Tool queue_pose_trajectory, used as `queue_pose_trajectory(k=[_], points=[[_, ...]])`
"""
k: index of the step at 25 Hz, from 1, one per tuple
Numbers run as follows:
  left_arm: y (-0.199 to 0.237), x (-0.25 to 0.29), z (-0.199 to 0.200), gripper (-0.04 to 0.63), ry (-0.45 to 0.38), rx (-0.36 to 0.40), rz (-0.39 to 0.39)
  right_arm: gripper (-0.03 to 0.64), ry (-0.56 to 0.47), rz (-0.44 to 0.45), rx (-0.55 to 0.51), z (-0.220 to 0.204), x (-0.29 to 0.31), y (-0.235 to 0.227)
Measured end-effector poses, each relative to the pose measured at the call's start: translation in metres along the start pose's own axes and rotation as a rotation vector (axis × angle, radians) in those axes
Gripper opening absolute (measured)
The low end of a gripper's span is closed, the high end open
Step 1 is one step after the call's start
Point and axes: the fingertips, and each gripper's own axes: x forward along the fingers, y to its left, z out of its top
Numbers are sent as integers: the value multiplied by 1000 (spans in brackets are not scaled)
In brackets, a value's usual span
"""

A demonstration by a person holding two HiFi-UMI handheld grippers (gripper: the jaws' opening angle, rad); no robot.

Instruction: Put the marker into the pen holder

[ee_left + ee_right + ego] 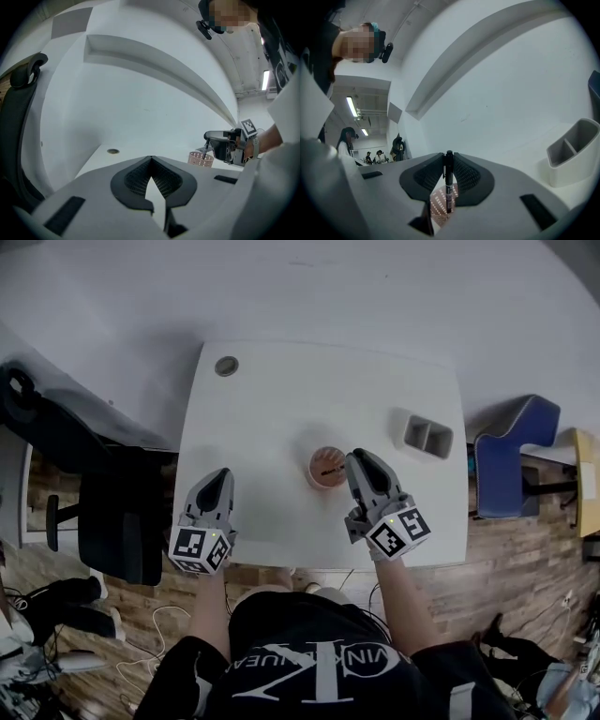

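Between the fingers [468,176] of the right gripper [448,155], one slim black marker [448,183] is standing upright. It is being gripped near its upper end, its lower end pointing down at the one pink perforated pen holder [437,206] just below. The left gripper [151,159] is hovering over the white counter [272,409], its fingers pressing together, empty.

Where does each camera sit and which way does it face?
Head view: on the head, facing down at the table; arms, left gripper, right gripper show.
Left gripper view: on that gripper, facing along its shut, empty jaws; right gripper shows.
Right gripper view: on that gripper, facing along jaws shut on the marker, over the pen holder.
Shared: all show the pen holder.
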Motion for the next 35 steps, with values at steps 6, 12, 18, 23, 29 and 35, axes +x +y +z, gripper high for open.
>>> queue_pose_trajectory(k=[6, 12, 18, 23, 29, 35], points=[[4, 8, -9, 14, 17, -9, -9, 74, 56, 23, -27, -22, 10, 4], [6, 10, -16, 14, 31, -20, -7, 74, 82, 35, -38, -32, 14, 7], [9, 8, -20, 14, 35, -32, -1, 74, 93, 39, -46, -34, 14, 7], [9, 7, -21, 14, 33, -35, 3, 74, 95, 48, -44, -37, 12, 9], [10, 6, -24, 14, 35, -41, 13, 74, 108, 67, -53, -38, 14, 10], [9, 4, -24, 14, 31, -45, 18, 75, 111, 78, -56, -39, 12, 11]])
